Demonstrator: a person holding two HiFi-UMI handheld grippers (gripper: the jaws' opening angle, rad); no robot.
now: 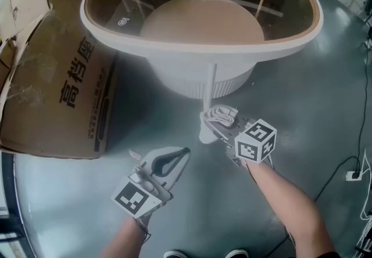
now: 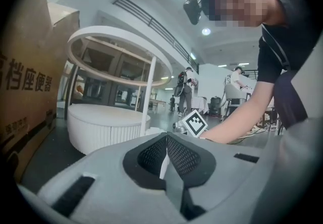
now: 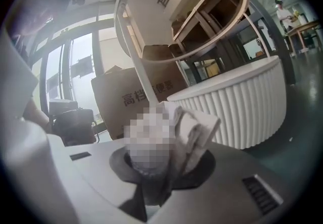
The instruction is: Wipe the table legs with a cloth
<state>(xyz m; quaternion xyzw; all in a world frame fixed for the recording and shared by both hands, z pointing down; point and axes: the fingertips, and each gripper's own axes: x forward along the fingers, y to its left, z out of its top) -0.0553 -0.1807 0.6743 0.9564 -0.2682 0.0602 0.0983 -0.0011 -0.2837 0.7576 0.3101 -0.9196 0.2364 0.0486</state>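
We see a white cloth (image 1: 220, 115), folded into a bunched wad, clamped between the jaws of the right gripper (image 1: 219, 124). It sits at the low end of 1 thin white table leg (image 1: 209, 85), seemingly touching it. The leg stands upright from the floor to the oval rim.

The head view looks steeply down from above the oval table (image 1: 200, 47) onto its thin white leg (image 1: 208, 85), ribbed base (image 1: 174, 83) and the floor (image 1: 308, 111). Both gripper views sit low near that floor, tilted upward — the left one farther back, facing leg and base; the right one close to the leg, facing the cardboard box (image 3: 126, 98). All three share leg, base and box.
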